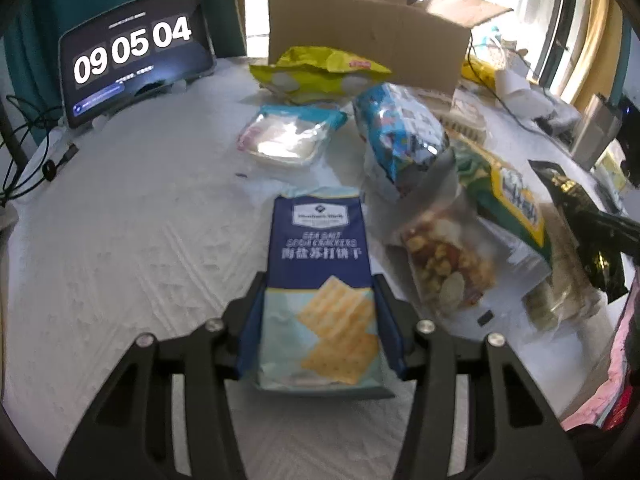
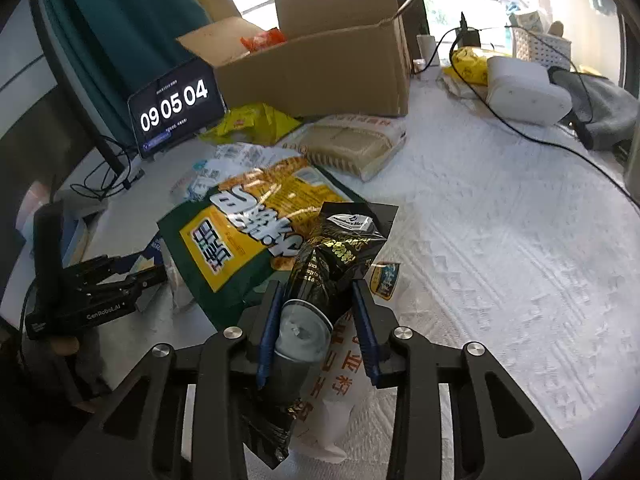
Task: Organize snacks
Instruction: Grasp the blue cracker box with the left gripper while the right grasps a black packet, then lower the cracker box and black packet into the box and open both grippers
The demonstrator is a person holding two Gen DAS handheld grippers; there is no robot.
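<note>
- Since both packs have to end up in the box (image 2: 316, 76), I have one pack between each pair of jaws, so both can go in one trip.
- My left gripper (image 1: 318, 316) has the cracker pack (image 1: 320, 288) between its pads, which look pressed to its long sides near the lower end; held across its narrow width, it should stay level when lifted.
- My right gripper (image 2: 316, 316) is about half open, pinching the black pouch (image 2: 324, 280) at its middle; the pouch lies on top of the green-yellow bag (image 2: 248, 232), so it is the easy one to take first.
- Loose snacks crowd the white cloth (image 2: 500, 240) between me and the box, which stands open at the far edge beside the clock tablet (image 1: 132, 56).
- I judge the soft pouch may sag or slip.
</note>
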